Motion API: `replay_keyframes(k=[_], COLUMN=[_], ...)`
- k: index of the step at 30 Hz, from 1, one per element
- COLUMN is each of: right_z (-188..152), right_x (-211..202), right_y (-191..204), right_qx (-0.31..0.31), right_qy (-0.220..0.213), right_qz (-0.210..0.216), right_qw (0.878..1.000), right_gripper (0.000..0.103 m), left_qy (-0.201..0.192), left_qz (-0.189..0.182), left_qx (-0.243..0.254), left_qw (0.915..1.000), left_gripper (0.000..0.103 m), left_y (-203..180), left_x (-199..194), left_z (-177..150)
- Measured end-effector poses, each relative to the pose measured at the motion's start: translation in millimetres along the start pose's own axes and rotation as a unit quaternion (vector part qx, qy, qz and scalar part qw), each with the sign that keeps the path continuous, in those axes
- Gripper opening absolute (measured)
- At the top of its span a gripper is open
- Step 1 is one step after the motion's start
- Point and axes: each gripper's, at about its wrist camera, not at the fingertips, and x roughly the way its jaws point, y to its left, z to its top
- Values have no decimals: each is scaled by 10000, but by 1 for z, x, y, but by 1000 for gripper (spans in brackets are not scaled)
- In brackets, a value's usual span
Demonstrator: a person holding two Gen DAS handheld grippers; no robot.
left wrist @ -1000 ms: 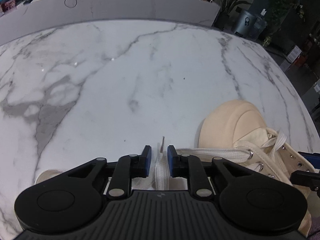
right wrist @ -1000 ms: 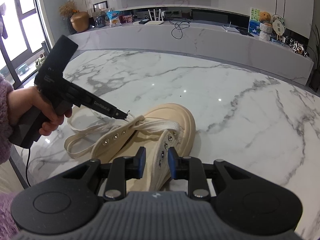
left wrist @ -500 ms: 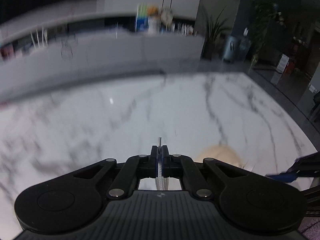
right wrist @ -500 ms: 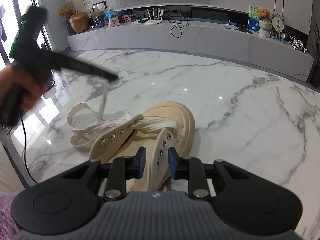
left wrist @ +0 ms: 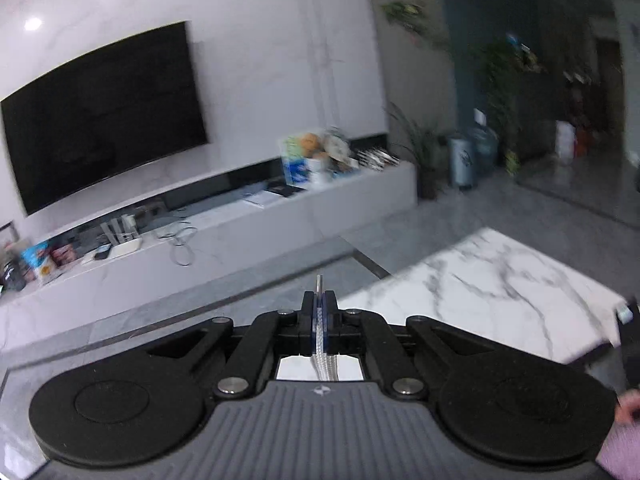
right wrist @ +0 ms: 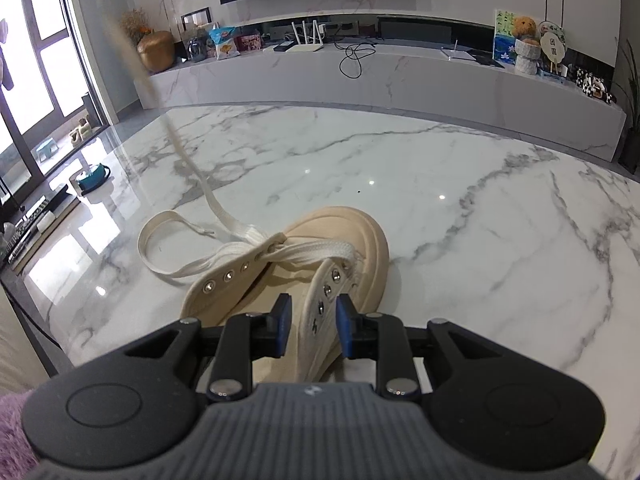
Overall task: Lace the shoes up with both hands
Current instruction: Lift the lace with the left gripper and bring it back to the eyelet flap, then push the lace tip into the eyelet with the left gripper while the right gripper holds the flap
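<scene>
The left claw is clamped tight on a white lace, whose tip sticks out just past its pads; beyond it lie the room and a corner of the marble table. The right claw grips 1 eyelet flap of the cream shoe, which lies on the table directly ahead of it. From the shoe's eyelets the lace runs up and away to that claw's upper left, blurred near the top.
</scene>
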Motion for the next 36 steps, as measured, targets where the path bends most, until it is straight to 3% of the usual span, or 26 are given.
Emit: replay_keyframes(k=[5, 12, 22, 26, 36], right_z=[0, 0, -4, -4, -6], right_x=[-3, -2, -2, -2, -1], right_y=[-2, -5, -27, -29, -37], right_qx=[102, 198, 792, 837, 981], right_qy=[-88, -83, -108, -106, -130], right_qz=[6, 23, 155, 207, 352], right_qw=[9999, 9998, 9967, 9962, 9945], right_gripper=[25, 10, 6, 6, 6], left_qy=[450, 941, 1739, 1982, 2202], left_qz=[-340, -1069, -2011, -2065, -2032], left_qx=[502, 967, 1721, 1796, 1881], left_qw=[9971, 9851, 9485, 9412, 9353], left_gripper=[1, 1, 1, 0, 0], left_y=[-38, -86, -153, -163, -168], left_x=[19, 59, 139, 160, 179], left_z=[-14, -46, -89, -101, -106])
